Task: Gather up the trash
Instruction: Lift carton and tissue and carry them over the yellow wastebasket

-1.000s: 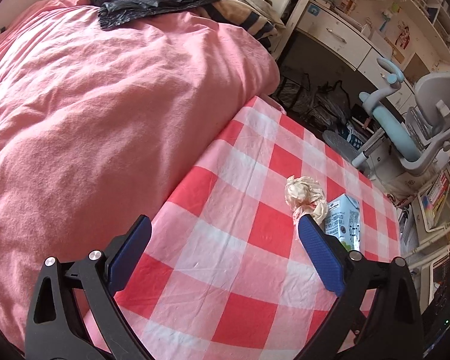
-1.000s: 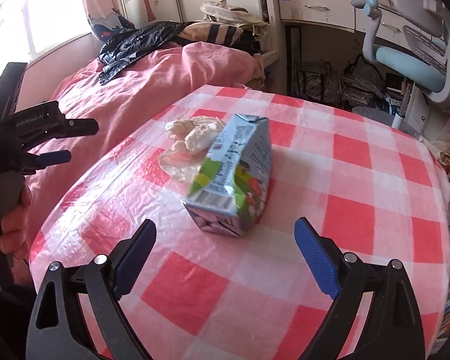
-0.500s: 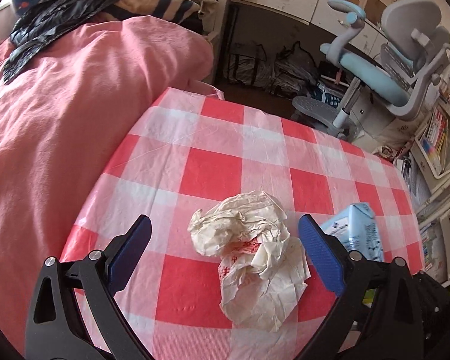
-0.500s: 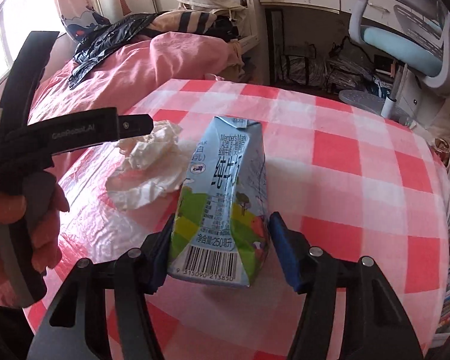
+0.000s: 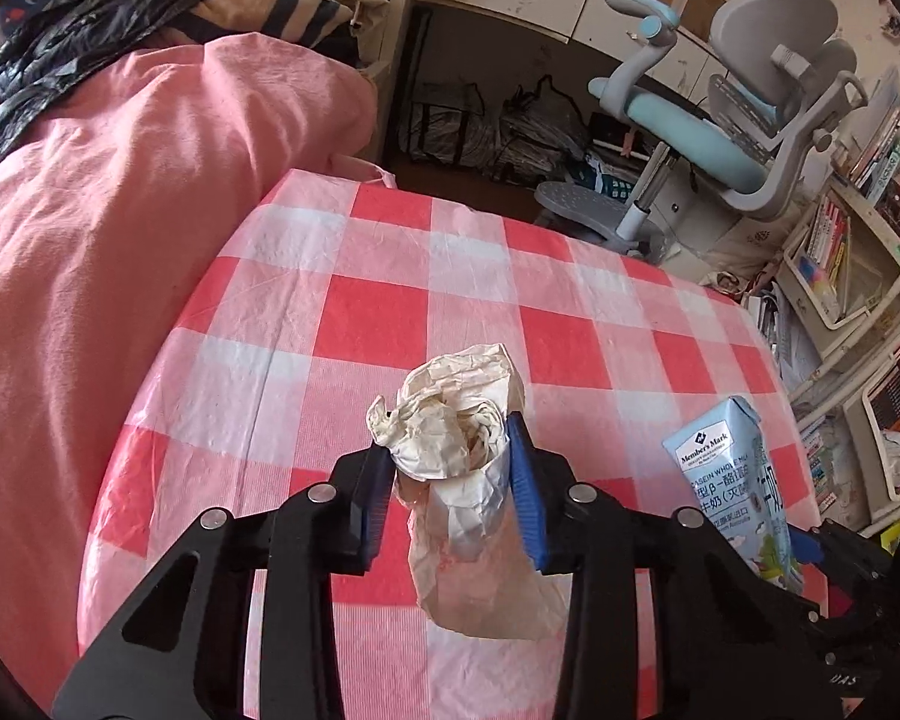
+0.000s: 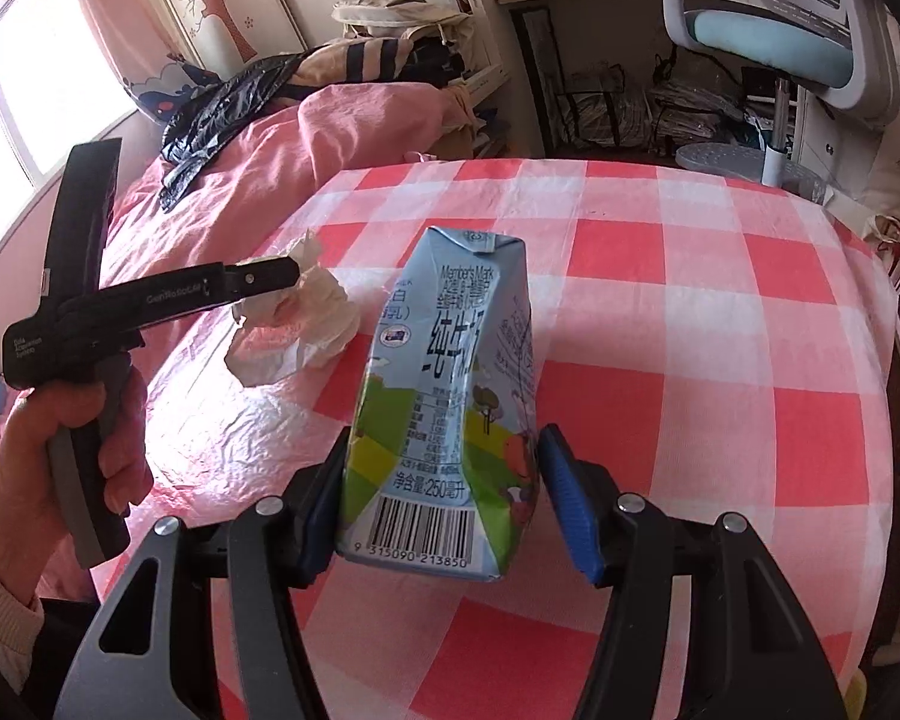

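A crumpled white paper wrapper (image 5: 456,438) sits between the blue pads of my left gripper (image 5: 447,468), which is shut on it just above the red-and-white checked tablecloth (image 5: 390,312). It also shows in the right wrist view (image 6: 306,324), held by the left gripper (image 6: 264,279). My right gripper (image 6: 444,480) is shut on a light blue milk carton (image 6: 450,420), lifted and tilted. The carton also shows at the right of the left wrist view (image 5: 732,480).
A pink duvet (image 5: 90,210) covers the bed on the left, with a black plastic bag (image 5: 60,54) on it. A blue-and-grey office chair (image 5: 720,138) and desk stand beyond the table. Bookshelves (image 5: 840,252) are on the right.
My left gripper moved over the paper wrapper and shut on it. My right gripper closed on the milk carton and lifted it off the cloth.
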Motion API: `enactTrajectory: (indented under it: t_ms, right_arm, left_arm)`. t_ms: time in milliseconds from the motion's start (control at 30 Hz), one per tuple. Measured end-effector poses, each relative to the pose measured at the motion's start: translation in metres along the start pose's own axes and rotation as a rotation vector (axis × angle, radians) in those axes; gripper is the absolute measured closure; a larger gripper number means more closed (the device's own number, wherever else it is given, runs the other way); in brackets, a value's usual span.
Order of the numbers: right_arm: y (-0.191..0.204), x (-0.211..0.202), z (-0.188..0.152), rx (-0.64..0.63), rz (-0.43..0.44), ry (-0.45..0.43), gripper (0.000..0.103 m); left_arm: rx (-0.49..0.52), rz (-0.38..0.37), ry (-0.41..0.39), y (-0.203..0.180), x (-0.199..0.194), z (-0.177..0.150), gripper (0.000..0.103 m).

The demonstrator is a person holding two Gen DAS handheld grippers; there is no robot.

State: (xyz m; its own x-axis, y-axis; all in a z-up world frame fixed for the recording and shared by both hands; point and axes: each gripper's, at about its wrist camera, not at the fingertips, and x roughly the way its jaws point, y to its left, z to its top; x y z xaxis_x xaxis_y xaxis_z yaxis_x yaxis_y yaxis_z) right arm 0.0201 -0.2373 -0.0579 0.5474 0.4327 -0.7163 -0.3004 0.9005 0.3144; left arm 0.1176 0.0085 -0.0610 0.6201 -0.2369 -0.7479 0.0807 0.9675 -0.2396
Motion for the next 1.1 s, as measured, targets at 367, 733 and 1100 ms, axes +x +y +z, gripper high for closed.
enactTrajectory:
  t_ms: [367, 733, 1100]
  right_arm:
    - [0.016, -0.059, -0.028, -0.019, 0.013, -0.096, 0.044]
    - [0.024, -0.077, -0.042, -0.067, 0.006, -0.144, 0.044]
    - [0.023, -0.081, -0.045, -0.075, 0.000, -0.159, 0.044]
  left_arm:
    - [0.074, 0.019, -0.087, -0.028, -0.086, -0.051, 0.069]
    - [0.116, 0.042, -0.135, -0.046, -0.115, -0.077, 0.069]
    - [0.138, 0.046, -0.149, -0.054, -0.118, -0.078, 0.069]
